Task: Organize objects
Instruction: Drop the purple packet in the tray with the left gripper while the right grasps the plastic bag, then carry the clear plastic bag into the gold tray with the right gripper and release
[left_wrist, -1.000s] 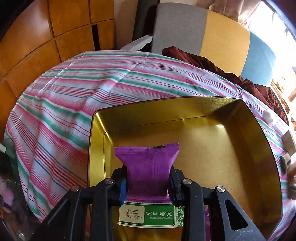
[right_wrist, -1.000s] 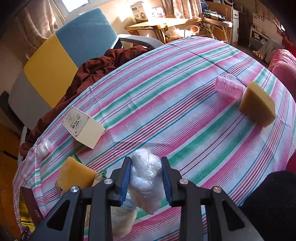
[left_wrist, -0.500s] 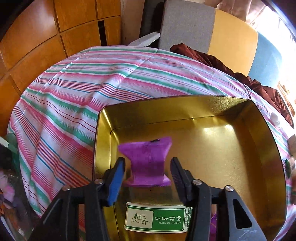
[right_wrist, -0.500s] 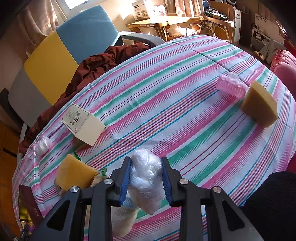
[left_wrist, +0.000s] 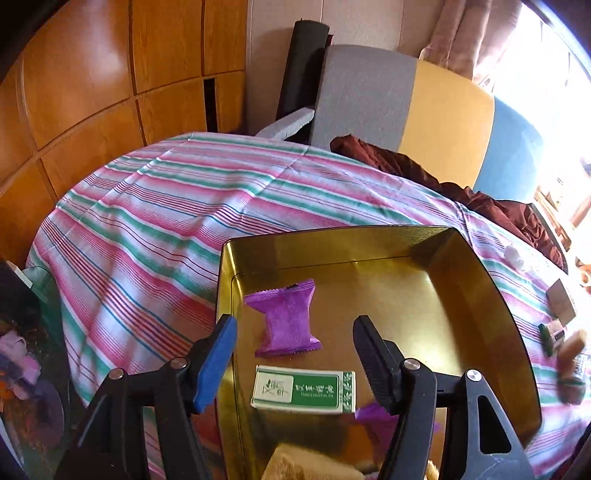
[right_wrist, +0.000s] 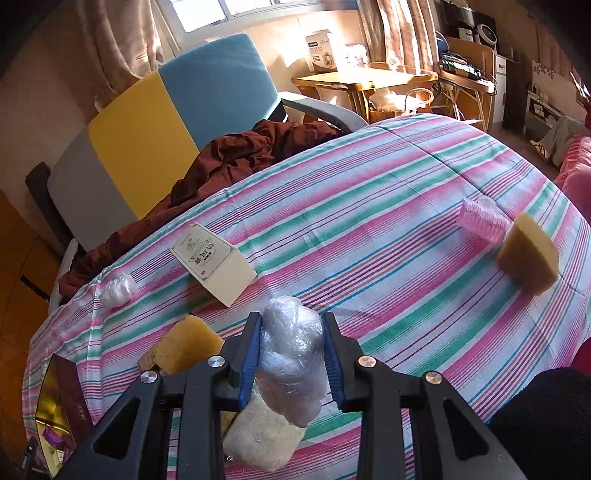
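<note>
Released a second ago from the left gripper (left_wrist: 291, 360), the purple packet (left_wrist: 286, 319) now lies flat on the floor of the gold tin (left_wrist: 491, 295), just beyond a green-and-white box (left_wrist: 304, 387) already inside. That gripper's jaws are opening, with nothing between them; they hang above the tin's near-left corner, apparently drawing back now the drop is made. A second purple wrapper (left_wrist: 376, 415) and a tan sponge (left_wrist: 310, 467) show at the tin's near edge.

The right gripper (right_wrist: 291, 363) stays pressed tight on a wad of clear plastic wrap (right_wrist: 291, 354), lifted off the cloth, likely the next item bound for the tin, whose corner shows at lower left in the right wrist view. A pale sponge (right_wrist: 262, 435) sits below the wad; whether it touches it cannot be told.

Awaiting sorting on the striped cloth (right_wrist: 369, 229): a cream carton (right_wrist: 214, 264), a yellow sponge (right_wrist: 184, 345) near the gripper, a small plastic ball (right_wrist: 118, 290) near the far-left edge, and well apart to the right a pink ribbed cup (right_wrist: 480, 219) beside another sponge (right_wrist: 528, 256).

Pink, green and white stripes cover the table. Behind it stands a grey, yellow and blue chair (right_wrist: 147, 118) draped with maroon fabric (right_wrist: 240, 155); wooden panelling (left_wrist: 110, 74) lines one wall, and sunlit curtains and a cluttered desk (right_wrist: 362, 79) fill the other side.
</note>
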